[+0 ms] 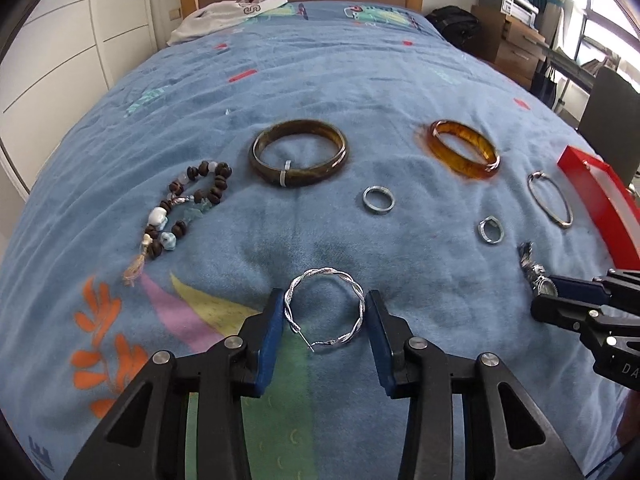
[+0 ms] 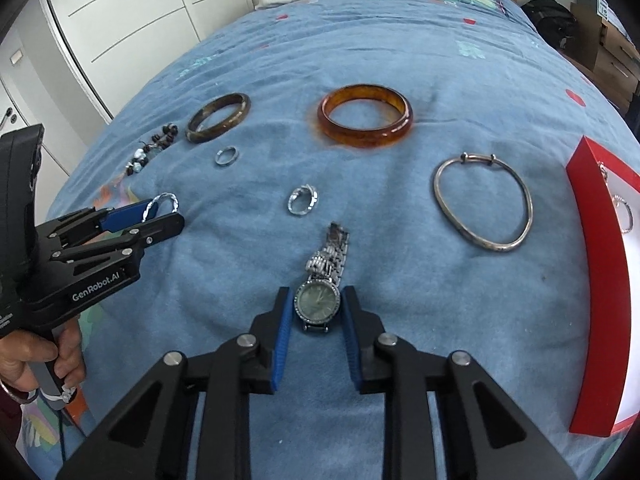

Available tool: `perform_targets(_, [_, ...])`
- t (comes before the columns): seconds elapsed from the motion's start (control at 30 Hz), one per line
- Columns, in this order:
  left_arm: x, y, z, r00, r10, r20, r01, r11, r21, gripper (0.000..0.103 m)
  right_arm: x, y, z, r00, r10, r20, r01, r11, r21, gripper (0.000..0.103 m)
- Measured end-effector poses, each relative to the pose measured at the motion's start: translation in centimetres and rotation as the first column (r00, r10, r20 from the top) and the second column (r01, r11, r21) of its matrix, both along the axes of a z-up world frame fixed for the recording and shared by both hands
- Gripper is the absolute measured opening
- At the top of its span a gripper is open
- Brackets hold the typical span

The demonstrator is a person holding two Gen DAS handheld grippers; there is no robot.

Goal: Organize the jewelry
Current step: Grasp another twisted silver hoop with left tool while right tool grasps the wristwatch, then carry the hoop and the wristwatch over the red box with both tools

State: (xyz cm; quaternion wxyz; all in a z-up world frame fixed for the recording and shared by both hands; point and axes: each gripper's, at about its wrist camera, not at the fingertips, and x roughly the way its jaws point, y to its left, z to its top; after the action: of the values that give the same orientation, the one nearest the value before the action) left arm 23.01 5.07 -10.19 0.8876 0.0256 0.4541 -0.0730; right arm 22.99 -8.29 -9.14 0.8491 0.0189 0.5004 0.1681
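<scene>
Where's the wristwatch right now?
The wristwatch lies on the blue bedspread, its face between the fingers of the right gripper in the right wrist view, just below the small silver ring and left of the thin silver bangle.

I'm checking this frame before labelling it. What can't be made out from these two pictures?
- Red box: its inside is cut off by the right edge in both views; only part of a thin ring-like piece shows.
- Watch: the dial is too small to read in the right wrist view; in the left wrist view the right gripper covers most of it.
- Twisted hoop: whether the left gripper touches it.
</scene>
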Motion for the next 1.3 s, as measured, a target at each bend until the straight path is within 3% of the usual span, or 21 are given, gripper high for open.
perform_targets(0.33, [-0.5, -3.6, 5.4, 0.995, -0.067, 0.068, 0.069, 0.997, -0.037, 0.040, -2.5, -3.5, 5.0, 0.996, -0.036, 0.083, 0.030, 0.997, 0.072, 0.023])
perform_targets(0.5, [-0.5, -7.8, 8.3, 0.986, -0.134, 0.104, 0.140, 0.988, -0.062, 0.040, -3.5, -7.9, 8.7, 0.984, -0.094, 0.153, 0.083, 0.994, 0.078, 0.023])
perform_targets(0.73, [-0.3, -15.2, 11.2, 0.963, -0.230, 0.140, 0.246, 0.963, -0.107, 0.040, -4.3, -15.5, 11.8, 0.959, -0.198, 0.203, 0.192, 0.980, 0.049, 0.023])
perform_targets(1.0, [0.1, -24.3, 11.8, 0.922, -0.365, 0.129, 0.382, 0.912, -0.151, 0.040, -5.0, -23.5, 11.1, 0.934, -0.300, 0.195, 0.303, 0.953, 0.016, 0.023])
perform_targets(1.3, [0.3, -32.0, 7.6, 0.880, -0.472, 0.047, 0.474, 0.867, -0.156, 0.040, -4.1, -28.7, 6.5, 0.940, -0.320, 0.116, 0.324, 0.946, -0.019, 0.023])
